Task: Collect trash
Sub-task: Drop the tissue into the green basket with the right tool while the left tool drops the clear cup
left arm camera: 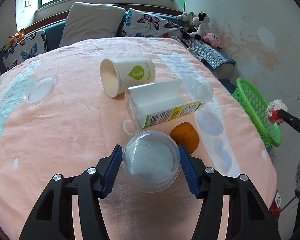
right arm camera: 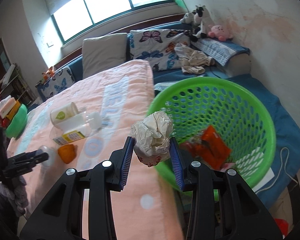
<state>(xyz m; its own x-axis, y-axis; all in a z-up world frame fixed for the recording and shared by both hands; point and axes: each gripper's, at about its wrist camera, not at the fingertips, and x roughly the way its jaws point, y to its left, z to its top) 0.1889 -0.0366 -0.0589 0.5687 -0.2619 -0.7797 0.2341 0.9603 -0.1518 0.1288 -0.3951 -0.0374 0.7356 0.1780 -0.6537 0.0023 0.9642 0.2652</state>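
Blue ribbed pads of the left gripper (left arm camera: 151,160) are being seen on either side of a clear plastic dome lid (left arm camera: 151,161), which is lying on the pink blanket (left arm camera: 70,120); both pads are being pressed against its rim, so the lid is being gripped. Just beyond it, an orange peel (left arm camera: 185,139) is lying beside the right-hand pad. Further on, a clear box with a yellow label (left arm camera: 166,106) is lying on its side, with a tipped paper cup (left arm camera: 127,76) touching its far corner. A flat clear lid (left arm camera: 39,89) is lying well apart at the left. Off the bed's right edge, a green basket (left arm camera: 256,110) is being shown, with the other gripper's crumpled paper above its rim.

From the right wrist, the right gripper (right arm camera: 152,152) is being held closed on a crumpled paper ball (right arm camera: 153,138), which is being carried beside the near rim of the green basket (right arm camera: 214,84). An orange wrapper (right arm camera: 212,148) is already lying inside the basket. On the blanket (right arm camera: 118,92) at the left, the cup (right arm camera: 64,113), the labelled box (right arm camera: 74,130) and the peel (right arm camera: 67,153) are being seen, with the left gripper (right arm camera: 44,157) at the dome lid.
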